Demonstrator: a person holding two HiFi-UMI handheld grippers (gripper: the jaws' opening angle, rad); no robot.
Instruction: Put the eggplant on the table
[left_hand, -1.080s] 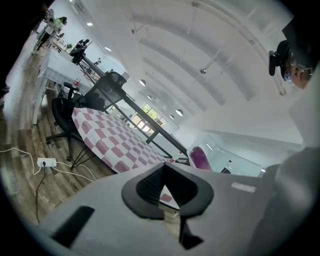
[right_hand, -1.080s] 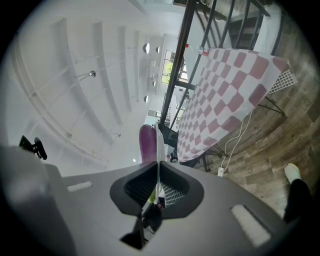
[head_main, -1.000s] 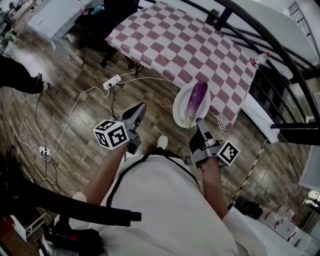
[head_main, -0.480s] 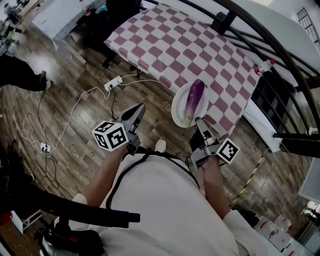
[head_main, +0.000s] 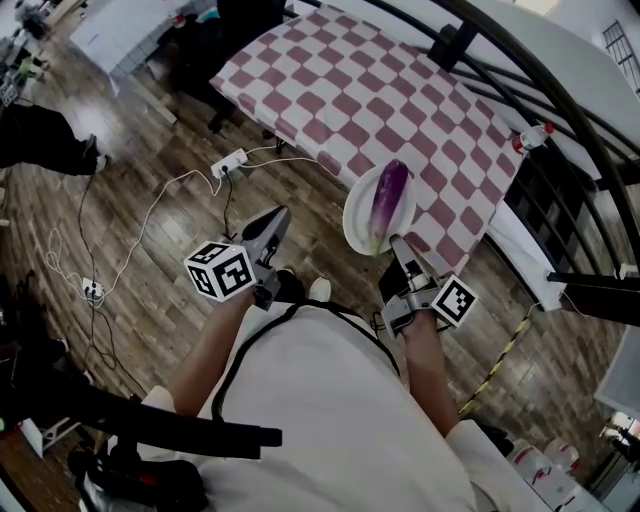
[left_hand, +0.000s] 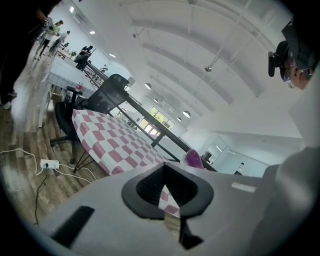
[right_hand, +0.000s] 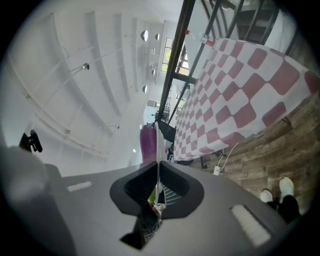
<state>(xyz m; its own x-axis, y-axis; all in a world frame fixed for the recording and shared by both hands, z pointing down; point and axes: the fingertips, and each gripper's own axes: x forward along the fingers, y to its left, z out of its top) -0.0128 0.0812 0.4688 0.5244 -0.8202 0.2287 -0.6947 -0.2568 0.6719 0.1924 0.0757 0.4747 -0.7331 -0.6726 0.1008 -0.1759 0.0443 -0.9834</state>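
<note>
A purple eggplant (head_main: 390, 195) lies on a white plate (head_main: 355, 218). My right gripper (head_main: 398, 245) is shut on the plate's near rim and holds it in the air, just short of the near edge of the pink-and-white checked table (head_main: 380, 90). In the right gripper view the plate (right_hand: 157, 142) shows edge-on between the jaws, with the eggplant (right_hand: 147, 145) to its left. My left gripper (head_main: 275, 218) is shut and holds nothing. It points at the table over the wooden floor, left of the plate. The left gripper view shows the eggplant's tip (left_hand: 192, 159) past the table (left_hand: 115, 145).
A white power strip (head_main: 226, 162) and loose cables lie on the wooden floor in front of the table. A spray bottle (head_main: 530, 137) stands at the table's far right corner. Black metal rails (head_main: 560, 110) run behind it. An office chair (left_hand: 105, 97) stands at the table's left end.
Both grippers have edged a little closer to the table, the right one carrying the plate and eggplant with it. The grip on the plate is unchanged.
</note>
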